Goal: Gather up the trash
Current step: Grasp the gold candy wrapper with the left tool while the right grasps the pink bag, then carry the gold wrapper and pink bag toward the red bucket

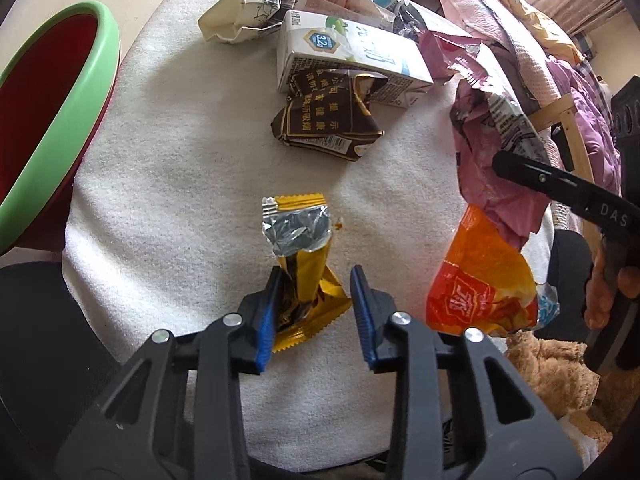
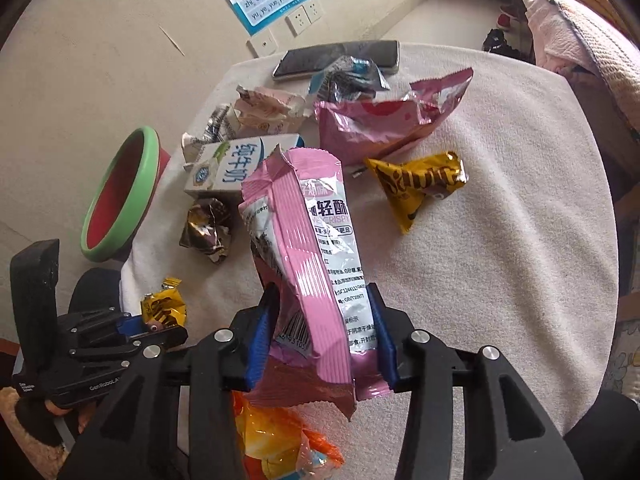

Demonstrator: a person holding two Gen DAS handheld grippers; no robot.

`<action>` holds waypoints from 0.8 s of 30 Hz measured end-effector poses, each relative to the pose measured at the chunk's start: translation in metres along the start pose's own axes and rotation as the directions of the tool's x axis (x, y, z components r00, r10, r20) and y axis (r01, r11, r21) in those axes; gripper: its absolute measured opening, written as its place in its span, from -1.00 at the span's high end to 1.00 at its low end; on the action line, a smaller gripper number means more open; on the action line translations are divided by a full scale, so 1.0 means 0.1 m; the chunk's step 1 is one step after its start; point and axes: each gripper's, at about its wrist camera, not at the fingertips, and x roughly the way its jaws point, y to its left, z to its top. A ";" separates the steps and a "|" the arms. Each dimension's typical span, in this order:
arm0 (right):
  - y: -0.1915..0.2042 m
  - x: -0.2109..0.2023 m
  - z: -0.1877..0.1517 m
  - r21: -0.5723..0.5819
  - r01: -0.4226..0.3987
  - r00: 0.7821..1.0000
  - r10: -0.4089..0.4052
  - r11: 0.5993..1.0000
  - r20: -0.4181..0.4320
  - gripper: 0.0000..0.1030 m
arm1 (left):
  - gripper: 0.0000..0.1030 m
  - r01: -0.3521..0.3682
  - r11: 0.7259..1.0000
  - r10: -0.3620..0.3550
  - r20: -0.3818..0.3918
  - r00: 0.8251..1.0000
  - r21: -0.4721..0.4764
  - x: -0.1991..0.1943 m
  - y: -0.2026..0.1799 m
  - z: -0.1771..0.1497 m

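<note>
My left gripper point(image 1: 316, 286) is open around a yellow snack wrapper point(image 1: 302, 264) that lies on the white cloth; its blue pads stand on either side of the wrapper's lower half. My right gripper point(image 2: 322, 308) is shut on a pink snack wrapper point(image 2: 304, 248) and holds it upright above the table. That wrapper also shows in the left wrist view point(image 1: 496, 168). An orange wrapper point(image 1: 480, 284) lies under it. A green-rimmed red bin point(image 1: 48, 120) stands off the table's left side.
A milk carton point(image 1: 344, 52), a crushed brown cigarette pack point(image 1: 332, 120), a crumpled paper cup point(image 1: 248, 12), another pink bag point(image 2: 384, 120), a second yellow wrapper point(image 2: 420, 184) and a phone point(image 2: 336, 58) lie on the cloth-covered table point(image 1: 160, 200). Bedding is at the right.
</note>
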 end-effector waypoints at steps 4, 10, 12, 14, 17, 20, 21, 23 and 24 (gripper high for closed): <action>0.04 -0.17 0.08 -0.001 -0.013 0.998 0.013 1.000 0.056 0.17 | 0.41 0.003 1.000 -0.002 0.033 0.999 -0.021 -0.06 0.03 0.00; 0.17 -0.29 0.11 -0.011 -0.022 0.993 0.023 1.000 0.115 0.17 | 0.41 0.007 0.999 -0.003 0.081 0.997 -0.054 -0.15 0.10 0.00; 0.22 -0.28 0.13 -0.016 -0.027 0.992 0.029 1.000 0.121 0.17 | 0.41 0.001 0.997 0.006 0.100 0.995 -0.071 -0.19 0.13 0.00; 0.28 -0.27 0.12 -0.028 -0.034 0.992 0.037 0.999 0.118 0.17 | 0.41 -0.006 0.996 0.017 0.123 0.992 -0.091 -0.24 0.19 -0.04; 0.37 -0.24 0.11 -0.041 -0.041 0.993 0.046 0.998 0.112 0.16 | 0.41 -0.020 0.994 0.037 0.156 0.987 -0.110 -0.32 0.22 -0.01; 0.46 -0.20 0.10 -0.059 -0.048 0.993 0.054 0.997 0.105 0.16 | 0.41 -0.034 0.993 0.053 0.179 0.982 -0.109 -0.39 0.22 0.02; 0.49 -0.19 0.10 -0.068 -0.049 0.993 0.056 0.996 0.104 0.16 | 0.41 -0.041 0.993 0.061 0.188 0.980 -0.108 -0.42 0.22 0.02; 0.55 -0.17 0.09 -0.083 -0.051 0.993 0.059 0.995 0.101 0.16 | 0.41 -0.052 0.993 0.074 0.210 0.975 -0.106 -0.48 0.22 0.05; 0.58 -0.17 0.09 -0.088 -0.054 0.993 0.063 0.995 0.099 0.16 | 0.41 -0.054 0.993 0.077 0.220 0.972 -0.108 -0.51 0.23 0.06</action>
